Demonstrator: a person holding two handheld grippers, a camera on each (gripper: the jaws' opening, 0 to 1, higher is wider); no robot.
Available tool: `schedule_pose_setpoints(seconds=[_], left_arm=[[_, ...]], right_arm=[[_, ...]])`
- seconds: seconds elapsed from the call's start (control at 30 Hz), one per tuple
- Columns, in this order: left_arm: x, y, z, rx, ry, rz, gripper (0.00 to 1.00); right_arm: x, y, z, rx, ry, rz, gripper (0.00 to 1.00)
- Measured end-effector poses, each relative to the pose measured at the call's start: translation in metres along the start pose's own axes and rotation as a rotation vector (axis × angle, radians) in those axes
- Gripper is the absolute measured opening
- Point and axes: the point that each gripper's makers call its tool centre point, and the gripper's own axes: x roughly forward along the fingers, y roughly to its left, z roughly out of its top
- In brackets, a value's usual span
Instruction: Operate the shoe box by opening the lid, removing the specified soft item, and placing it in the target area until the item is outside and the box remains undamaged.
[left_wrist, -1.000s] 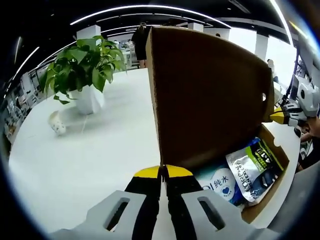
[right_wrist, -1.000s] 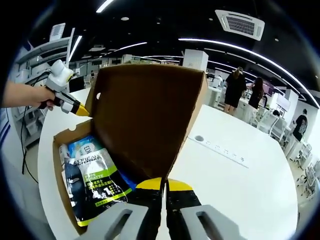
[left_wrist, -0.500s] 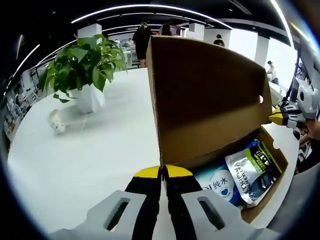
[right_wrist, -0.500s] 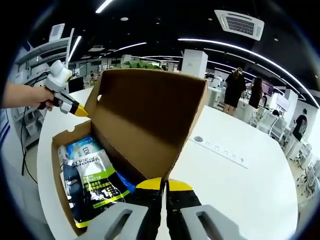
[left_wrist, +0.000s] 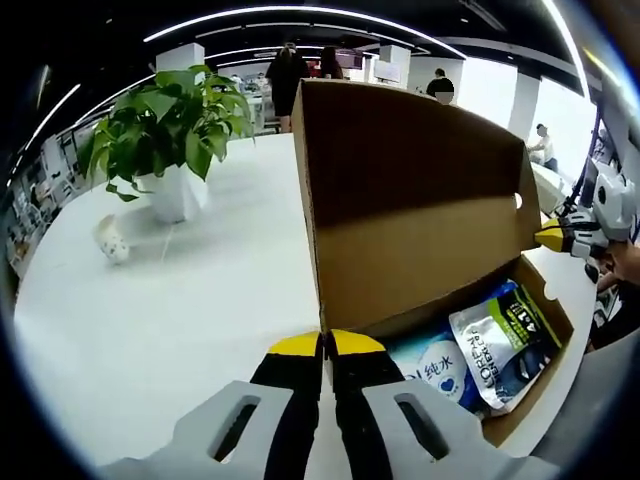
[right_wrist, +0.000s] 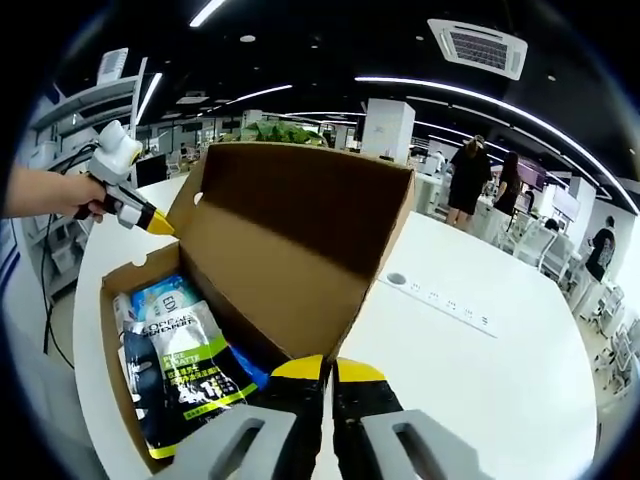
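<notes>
Near the rounded edge of the white table (left_wrist: 180, 320) sits the shoe box (left_wrist: 520, 400), its lid (left_wrist: 420, 200) raised on the hinge and standing steeply over the open tray. The left gripper (left_wrist: 326, 350) has its jaws pressed together at one front corner of the lid, with the cardboard edge running straight down between the yellow tips, so it appears clamped on the lid. In the right gripper view the right gripper (right_wrist: 328, 368) is likewise closed at the opposite front corner of the lid (right_wrist: 290, 240). The left gripper (right_wrist: 135, 212), held by a hand (right_wrist: 45, 190), shows at the far corner.

Inside the tray lie the soft packs. A dark pouch (left_wrist: 495, 340) with green print overlaps a blue-and-white pack (left_wrist: 435, 370), and both lie flat with their long axes along the length of the box. Seen from the right gripper, the dark pouch (right_wrist: 185, 385) lies just below and to the left of its jaws, close against the near wall of the box (right_wrist: 115, 340). The blue-and-white pack sits further toward the left gripper's end.

The right gripper looks the nearer to the dark pouch and the left to the blue-and-white pack. Either would first have to let go of the lid and come down under it, and whether the lid would stay up unsupported I cannot tell. A potted plant (left_wrist: 170, 130) stands well apart, across the table.
</notes>
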Motion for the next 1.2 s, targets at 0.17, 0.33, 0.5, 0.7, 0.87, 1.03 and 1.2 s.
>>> schedule_pose_setpoints(seconds=[0.17,0.33,0.5,0.7,0.87,1.03,1.2], left_arm=[[0.0005,0.0002,0.0008,-0.003,-0.001,-0.001,0.00],[0.0029,0.0025,0.0012,-0.006,-0.003,-0.001,0.00],[0.0036,0.0032,0.0013,-0.007,-0.005,-0.001,0.00],[0.0045,0.0037,0.0012,-0.010,-0.005,-0.001,0.00],[0.0050,0.0036,0.0016,-0.020,-0.004,-0.003,0.00],[0.0049,0.0030,0.0020,-0.018,-0.003,-0.002,0.00],[0.0061,0.0036,0.0026,-0.019,-0.002,-0.002,0.00]], right_arm=[[0.0018,-0.0013,0.0008,0.002,0.000,-0.001,0.00],[0.0033,-0.0027,0.0009,0.007,0.000,0.000,0.00],[0.0045,-0.0030,0.0011,0.012,-0.001,0.001,0.00],[0.0047,-0.0028,0.0009,0.022,0.000,0.003,0.00],[0.0060,-0.0043,0.0016,0.032,0.001,0.003,0.00],[0.0069,-0.0047,0.0020,0.033,0.002,0.002,0.00],[0.0091,-0.0061,0.0021,0.037,0.002,0.002,0.00]])
